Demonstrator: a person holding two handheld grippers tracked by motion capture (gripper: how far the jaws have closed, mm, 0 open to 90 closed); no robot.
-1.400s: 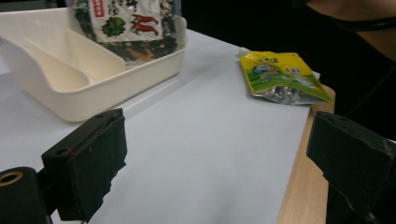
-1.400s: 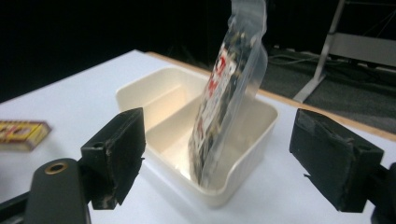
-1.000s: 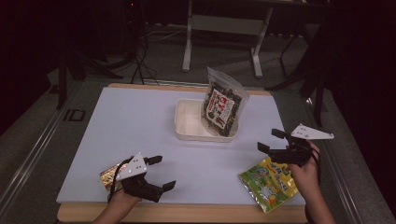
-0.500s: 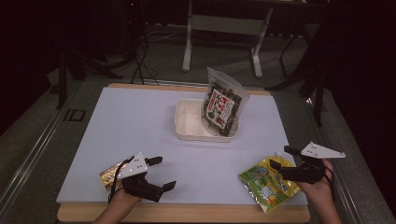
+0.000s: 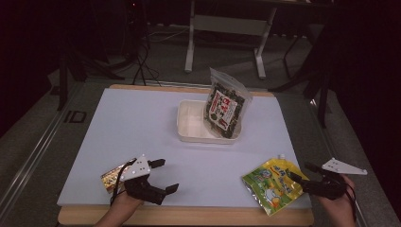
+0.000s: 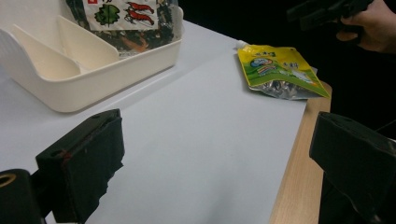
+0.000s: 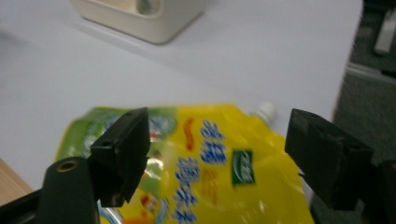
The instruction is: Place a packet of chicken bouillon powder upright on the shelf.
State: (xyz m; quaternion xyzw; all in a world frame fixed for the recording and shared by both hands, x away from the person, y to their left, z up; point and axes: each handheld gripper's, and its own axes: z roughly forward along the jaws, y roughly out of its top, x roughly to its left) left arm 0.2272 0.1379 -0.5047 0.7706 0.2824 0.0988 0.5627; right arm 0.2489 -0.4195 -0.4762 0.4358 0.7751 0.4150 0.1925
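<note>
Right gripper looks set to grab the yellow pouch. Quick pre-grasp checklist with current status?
1. Right gripper jaws open: ok, wide gap in the right gripper view.
2. Jaws lined up on the yellow pouch: ok, the pouch lies between and beyond them.
3. Contact with the pouch: cannot tell; the high view shows the right gripper at the pouch's right edge.
4. Pouch fully supported: not ok, one corner overhangs the white mat onto the wooden table edge.
5. White tray has room: ok, the left compartment is free; the dark snack bag leans in the right.
6. Left gripper out of the way: ok, open near the front left.
</note>
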